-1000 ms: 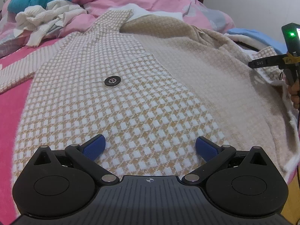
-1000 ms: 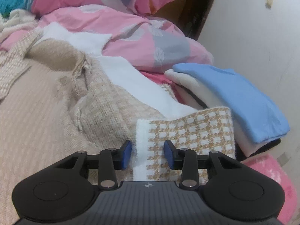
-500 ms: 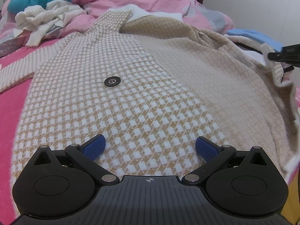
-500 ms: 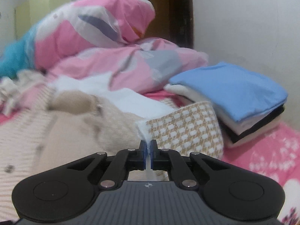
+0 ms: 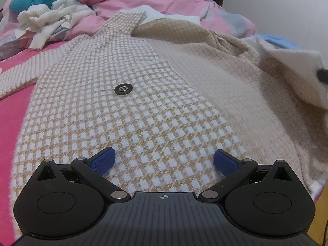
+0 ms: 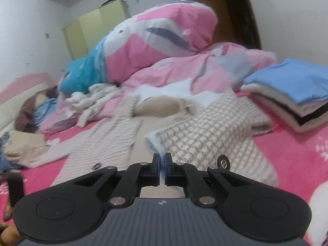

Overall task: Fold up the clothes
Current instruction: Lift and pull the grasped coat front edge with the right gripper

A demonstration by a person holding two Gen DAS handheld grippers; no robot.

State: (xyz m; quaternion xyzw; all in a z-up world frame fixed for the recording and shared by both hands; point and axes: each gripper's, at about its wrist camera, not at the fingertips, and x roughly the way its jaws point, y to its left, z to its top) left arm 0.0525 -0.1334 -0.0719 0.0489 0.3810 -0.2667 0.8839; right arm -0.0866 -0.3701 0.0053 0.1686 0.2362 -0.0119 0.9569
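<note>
the checked cardigan (image 5: 131, 123) lies spread on the bed (image 6: 297, 149), the left gripper (image 5: 164, 161) wide open and empty above it, while the right gripper (image 6: 162, 168) pinches only its thin front edge, which may slip out if pulled hard.

The left gripper (image 5: 164, 160) pointed down at the bed with its two blue fingers (image 5: 102, 160) spread wide apart and nothing pinched between them. The right gripper (image 6: 162, 164) was squeezed shut, its fingers (image 6: 156, 169) pinching a white cloth edge.
</note>
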